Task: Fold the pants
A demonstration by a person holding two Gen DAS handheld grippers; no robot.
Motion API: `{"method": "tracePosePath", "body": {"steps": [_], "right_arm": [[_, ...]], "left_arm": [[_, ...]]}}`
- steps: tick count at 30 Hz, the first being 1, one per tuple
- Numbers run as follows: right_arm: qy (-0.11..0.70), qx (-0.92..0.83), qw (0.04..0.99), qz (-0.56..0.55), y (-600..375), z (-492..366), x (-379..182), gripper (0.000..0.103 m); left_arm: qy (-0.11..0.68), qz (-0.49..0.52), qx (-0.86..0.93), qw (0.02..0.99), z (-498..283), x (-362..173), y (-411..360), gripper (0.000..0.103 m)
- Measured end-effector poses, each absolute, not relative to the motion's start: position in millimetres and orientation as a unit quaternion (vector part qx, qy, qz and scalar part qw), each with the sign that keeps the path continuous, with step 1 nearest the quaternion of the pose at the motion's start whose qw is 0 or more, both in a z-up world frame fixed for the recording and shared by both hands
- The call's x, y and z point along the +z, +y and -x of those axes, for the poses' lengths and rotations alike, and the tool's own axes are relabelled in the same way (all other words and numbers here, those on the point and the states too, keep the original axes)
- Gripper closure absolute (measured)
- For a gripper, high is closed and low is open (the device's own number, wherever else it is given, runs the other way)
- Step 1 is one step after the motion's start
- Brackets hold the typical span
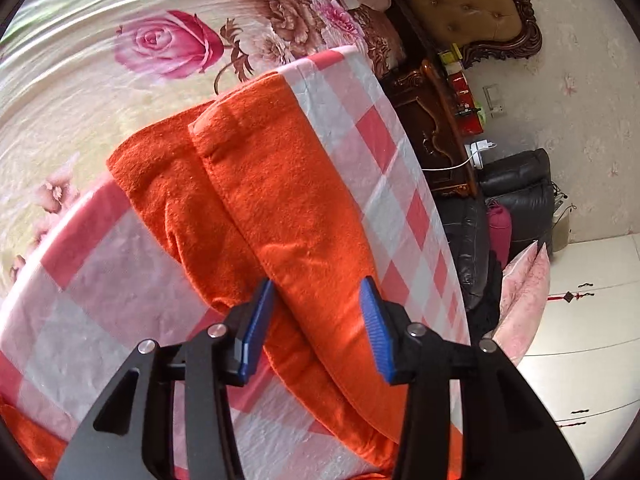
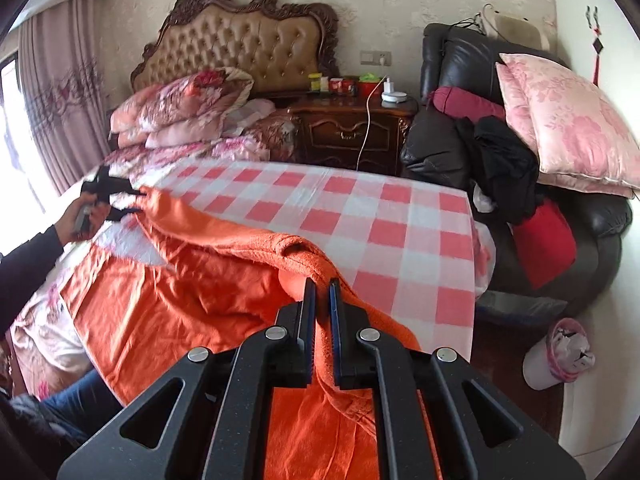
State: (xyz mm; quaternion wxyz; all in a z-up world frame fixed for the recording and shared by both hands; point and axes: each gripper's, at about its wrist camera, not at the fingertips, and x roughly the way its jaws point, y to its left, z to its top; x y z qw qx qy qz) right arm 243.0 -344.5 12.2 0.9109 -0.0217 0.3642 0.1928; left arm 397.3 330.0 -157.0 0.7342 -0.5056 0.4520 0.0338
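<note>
The orange pants (image 1: 256,200) lie on a pink-and-white checked cloth (image 1: 360,120) on the bed, the two legs side by side. My left gripper (image 1: 318,304) is open, its blue pads either side of one leg near its lower part. In the right wrist view the pants (image 2: 192,280) spread across the cloth (image 2: 400,232). My right gripper (image 2: 322,292) is shut on a bunched fold of the pants near the waist. The left gripper (image 2: 136,202) shows far left in that view, at the far end of the pants, in a person's hand.
The floral bedspread (image 1: 100,100) lies beyond the cloth. A tufted headboard (image 2: 240,44) and pillows (image 2: 180,108) are at the back. A wooden nightstand (image 2: 352,128), a black armchair (image 2: 500,140) piled with cushions, and a bin (image 2: 560,354) stand right of the bed.
</note>
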Motion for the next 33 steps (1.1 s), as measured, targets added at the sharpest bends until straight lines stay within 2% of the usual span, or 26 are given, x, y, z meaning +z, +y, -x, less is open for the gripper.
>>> {"method": "tracePosePath", "body": {"steps": [7, 16, 19, 20, 23, 24, 29, 33], "right_arm": [[0.35, 0.193, 0.916, 0.0, -354, -259, 40, 0.096], [0.358, 0.188, 0.914, -0.016, -361, -274, 48, 0.096], [0.355, 0.186, 0.916, -0.014, -362, -272, 52, 0.096], [0.355, 0.184, 0.917, -0.01, -362, -270, 53, 0.096], [0.357, 0.177, 0.917, -0.007, -365, -271, 53, 0.096], [0.359, 0.172, 0.917, -0.005, -365, -273, 51, 0.096], [0.368, 0.154, 0.916, 0.032, -358, -297, 45, 0.097], [0.35, 0.148, 0.925, 0.031, -362, -282, 55, 0.096]], "left_arm": [[0.459, 0.537, 0.037, 0.707, -394, -161, 317, 0.061], [0.472, 0.582, -0.002, 0.662, -385, -175, 277, 0.07], [0.471, 0.576, 0.006, 0.668, -390, -177, 268, 0.079], [0.469, 0.575, 0.011, 0.67, -392, -178, 268, 0.088], [0.464, 0.572, 0.029, 0.676, -402, -179, 279, 0.101], [0.462, 0.571, 0.034, 0.678, -405, -177, 284, 0.101], [0.428, 0.524, 0.023, 0.736, -401, -100, 289, 0.102], [0.389, 0.496, 0.003, 0.776, -321, -44, 290, 0.102]]}}
